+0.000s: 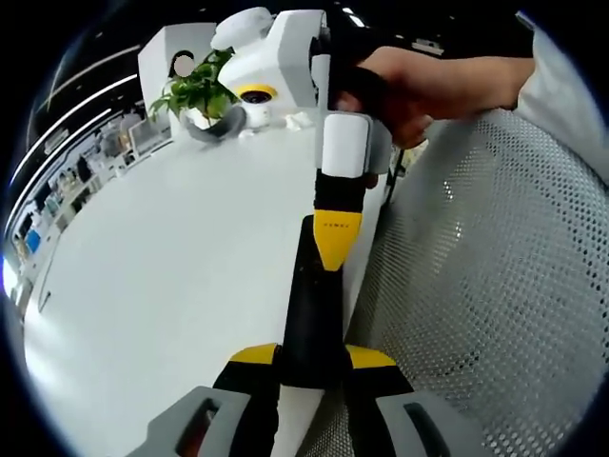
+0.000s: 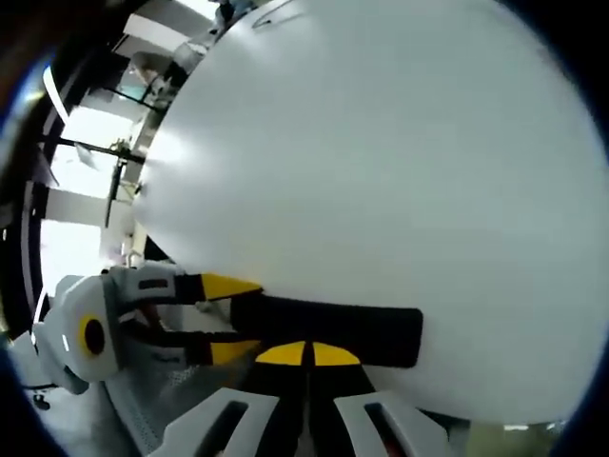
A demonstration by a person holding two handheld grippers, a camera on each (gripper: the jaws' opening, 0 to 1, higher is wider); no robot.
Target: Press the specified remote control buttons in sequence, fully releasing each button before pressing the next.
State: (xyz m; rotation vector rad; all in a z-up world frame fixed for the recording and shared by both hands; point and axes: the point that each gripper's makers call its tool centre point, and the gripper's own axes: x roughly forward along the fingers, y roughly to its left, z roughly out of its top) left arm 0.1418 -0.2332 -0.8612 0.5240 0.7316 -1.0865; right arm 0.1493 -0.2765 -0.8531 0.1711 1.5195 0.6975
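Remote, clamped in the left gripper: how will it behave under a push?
Likely rigid: the remote juts straight from the left gripper without sagging. Clamped at one end, it may lever down if the right gripper pushes hard far from the clamp. Its smooth black casing could slip between the jaws.

remote (image 1: 312,305) near end hidden between left gripper (image 1: 312,367) jaws; buttons unreadable, face turned away; right gripper (image 2: 306,354) tips cover its middle; background shelves (image 1: 57,181) blurred
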